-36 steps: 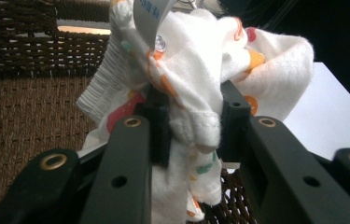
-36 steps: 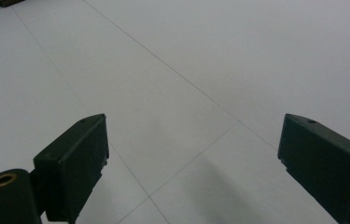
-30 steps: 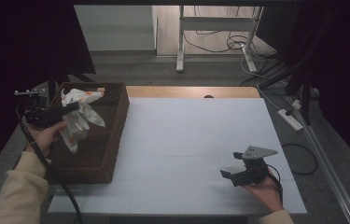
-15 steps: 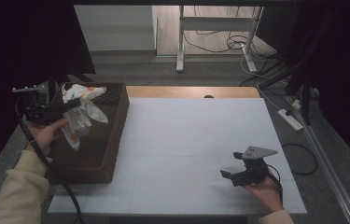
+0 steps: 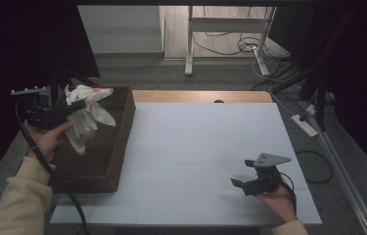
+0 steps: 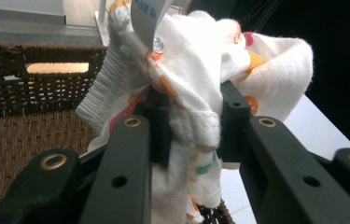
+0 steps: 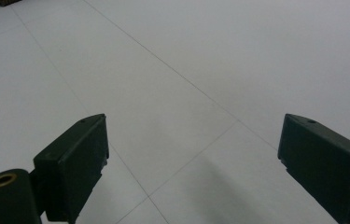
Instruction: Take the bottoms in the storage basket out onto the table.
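A white cloth with orange, red and green prints (image 5: 85, 115) hangs bunched from my left gripper (image 5: 80, 105), held up over the dark wicker basket (image 5: 120, 142) at the table's left. In the left gripper view both black jaws press on the cloth (image 6: 196, 79), which spills above and below them, a label sticking up at the top. The basket's woven floor (image 6: 18, 154) lies behind it. My right gripper (image 5: 242, 182) rests low over the white table (image 5: 195, 142) near the front right, jaws wide apart. In the right gripper view, bare table (image 7: 186, 93) lies between its fingers.
Beyond the table's far edge is a wooden strip (image 5: 200, 96), then floor with a white desk frame (image 5: 225, 34) and cables. A power strip (image 5: 304, 125) lies on the floor at the right. Darkness surrounds the left and right sides.
My left gripper has lifted the cloth slightly up and back over the basket. The right gripper has stayed where it was.
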A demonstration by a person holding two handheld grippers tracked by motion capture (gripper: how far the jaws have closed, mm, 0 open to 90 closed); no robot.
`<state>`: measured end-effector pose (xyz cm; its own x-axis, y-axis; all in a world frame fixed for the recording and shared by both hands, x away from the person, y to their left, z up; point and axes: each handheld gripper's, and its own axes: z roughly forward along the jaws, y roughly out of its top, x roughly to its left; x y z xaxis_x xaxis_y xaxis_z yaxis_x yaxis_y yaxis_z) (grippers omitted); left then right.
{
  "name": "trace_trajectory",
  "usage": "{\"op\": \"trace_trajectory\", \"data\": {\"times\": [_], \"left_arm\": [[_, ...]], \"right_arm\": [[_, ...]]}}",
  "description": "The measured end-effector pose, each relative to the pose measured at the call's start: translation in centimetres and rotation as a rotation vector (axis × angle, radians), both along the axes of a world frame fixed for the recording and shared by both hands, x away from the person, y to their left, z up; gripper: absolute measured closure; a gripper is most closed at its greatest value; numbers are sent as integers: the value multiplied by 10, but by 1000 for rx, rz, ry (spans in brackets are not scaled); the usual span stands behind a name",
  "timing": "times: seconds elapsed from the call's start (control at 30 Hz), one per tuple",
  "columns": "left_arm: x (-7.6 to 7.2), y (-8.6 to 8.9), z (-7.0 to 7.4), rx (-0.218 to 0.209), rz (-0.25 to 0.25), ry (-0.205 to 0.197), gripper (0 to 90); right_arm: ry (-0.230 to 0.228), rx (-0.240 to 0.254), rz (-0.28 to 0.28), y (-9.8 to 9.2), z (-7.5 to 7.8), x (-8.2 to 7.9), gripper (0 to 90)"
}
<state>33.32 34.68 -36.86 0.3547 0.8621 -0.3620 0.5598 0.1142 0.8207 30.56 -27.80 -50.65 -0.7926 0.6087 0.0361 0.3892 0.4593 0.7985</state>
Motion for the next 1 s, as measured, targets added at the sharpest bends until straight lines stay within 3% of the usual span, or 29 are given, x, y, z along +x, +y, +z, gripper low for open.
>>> {"op": "trace_trajectory", "data": {"times": [1.0], "left_arm": [[0, -24, 19, -33, -69, -57, 711]], "right_arm": [[2, 0, 1, 0, -1, 0, 90]]}}
